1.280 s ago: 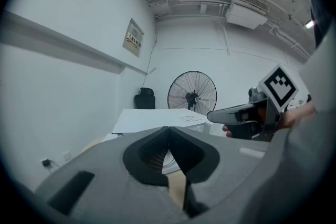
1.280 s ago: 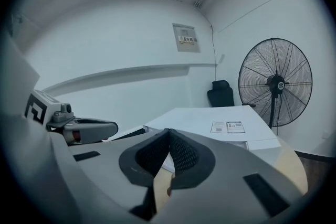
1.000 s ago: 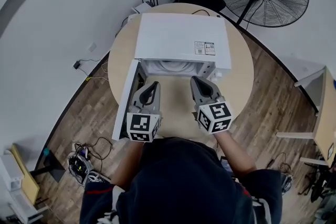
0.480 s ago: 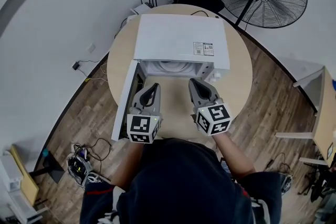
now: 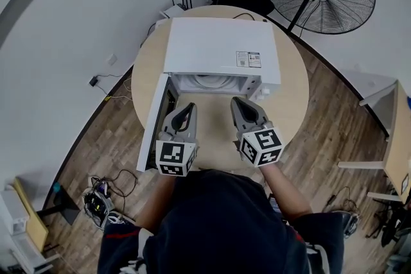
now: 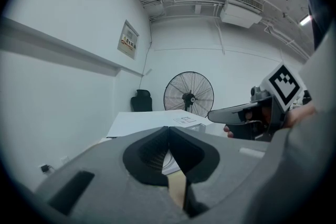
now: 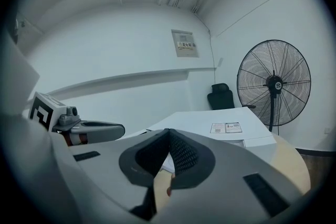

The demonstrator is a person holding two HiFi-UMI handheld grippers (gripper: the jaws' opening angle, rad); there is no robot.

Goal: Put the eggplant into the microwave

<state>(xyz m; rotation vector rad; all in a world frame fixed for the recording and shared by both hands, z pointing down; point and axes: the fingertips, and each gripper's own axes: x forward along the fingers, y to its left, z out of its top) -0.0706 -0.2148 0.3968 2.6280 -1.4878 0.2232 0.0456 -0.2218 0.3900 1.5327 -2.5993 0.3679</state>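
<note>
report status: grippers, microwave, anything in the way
Both shut, empty: left gripper, right gripper. microwave ahead, door open. No eggplant in view.

The left gripper [image 5: 187, 107] and the right gripper [image 5: 239, 102] are held side by side in front of the chest, a little apart, both pointing forward and slightly down. Each has its jaws closed tip to tip with nothing between them. The left forearm [image 5: 156, 199] and right forearm [image 5: 290, 184] reach out from a bent-elbow stance.
</note>
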